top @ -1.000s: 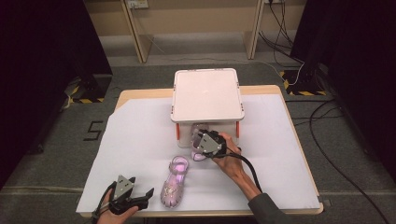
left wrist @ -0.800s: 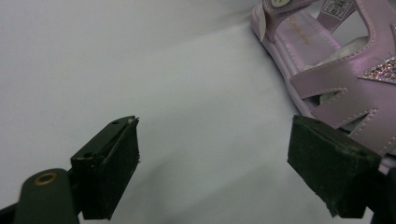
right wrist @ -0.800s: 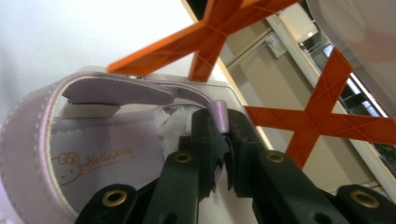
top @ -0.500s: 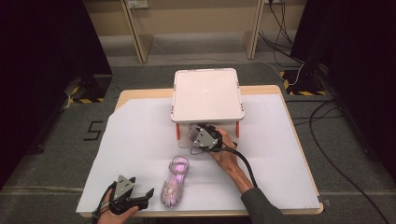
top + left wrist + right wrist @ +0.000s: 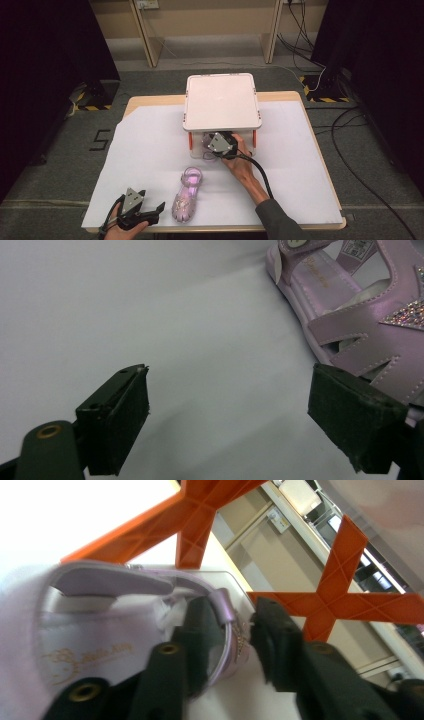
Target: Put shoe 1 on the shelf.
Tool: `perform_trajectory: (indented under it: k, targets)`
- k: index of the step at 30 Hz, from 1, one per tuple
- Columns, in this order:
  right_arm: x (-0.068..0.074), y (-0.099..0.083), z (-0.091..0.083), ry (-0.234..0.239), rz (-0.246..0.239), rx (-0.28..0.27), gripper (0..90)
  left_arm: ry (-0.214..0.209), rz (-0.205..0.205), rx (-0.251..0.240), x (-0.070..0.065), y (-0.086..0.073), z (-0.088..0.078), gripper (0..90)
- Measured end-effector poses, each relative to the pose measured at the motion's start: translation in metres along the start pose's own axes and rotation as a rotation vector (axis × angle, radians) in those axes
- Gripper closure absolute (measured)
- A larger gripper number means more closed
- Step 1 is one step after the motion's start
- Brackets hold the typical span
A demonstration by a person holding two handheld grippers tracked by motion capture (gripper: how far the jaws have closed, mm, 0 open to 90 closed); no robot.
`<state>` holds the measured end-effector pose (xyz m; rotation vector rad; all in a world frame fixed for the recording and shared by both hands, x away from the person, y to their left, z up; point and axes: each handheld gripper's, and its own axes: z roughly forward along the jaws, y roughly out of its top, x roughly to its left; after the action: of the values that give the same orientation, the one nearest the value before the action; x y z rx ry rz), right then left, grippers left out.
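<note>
Clear box (image 5: 221, 102) with orange latches holds one shiny lilac sandal (image 5: 125, 625); right gripper (image 5: 235, 625) jaws just loosened around its strap, left gripper (image 5: 227, 410) gapes empty.

– Is any writing to be read?
– A dark "5" (image 5: 99, 140) is marked on the floor left of the desk (image 5: 150, 150). Gold script is printed on the insole of the sandal (image 5: 90, 655) in the right gripper view; it seems to read "Hello Kitty", though that is blurred.
– And the other sandal (image 5: 360, 335)?
– A white tag (image 5: 357, 247) with small dark print is seen on it, too small to be read.
</note>
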<state>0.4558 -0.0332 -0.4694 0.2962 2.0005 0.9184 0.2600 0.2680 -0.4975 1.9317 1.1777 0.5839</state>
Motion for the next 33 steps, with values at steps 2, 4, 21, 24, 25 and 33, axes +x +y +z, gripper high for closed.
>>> perform_trajectory:
  k: [2,4,21,24,25,33]
  targets:
    - [0.000,0.002,-0.004,0.020,0.027,-0.008,57.3,0.000,-0.003,0.001,0.000,0.000,0.000,16.0]
    - [0.000,0.005,-0.009,0.036,0.063,-0.003,56.3,-0.003,-0.002,0.001,-0.001,0.000,0.000,16.0]
    - [0.022,-0.001,-0.050,0.160,0.340,-0.004,32.9,0.003,-0.001,0.000,0.000,0.000,0.000,16.1]
    - [0.027,-0.006,-0.049,0.180,0.343,0.027,30.4,0.000,0.001,0.001,0.000,0.000,0.000,16.1]
    - [0.029,-0.008,-0.048,0.185,0.336,0.036,30.3,0.000,0.002,0.001,-0.001,0.000,0.000,16.0]
    - [0.043,-0.013,-0.038,0.198,0.316,0.107,26.5,0.002,0.001,0.000,-0.001,0.000,0.000,16.1]
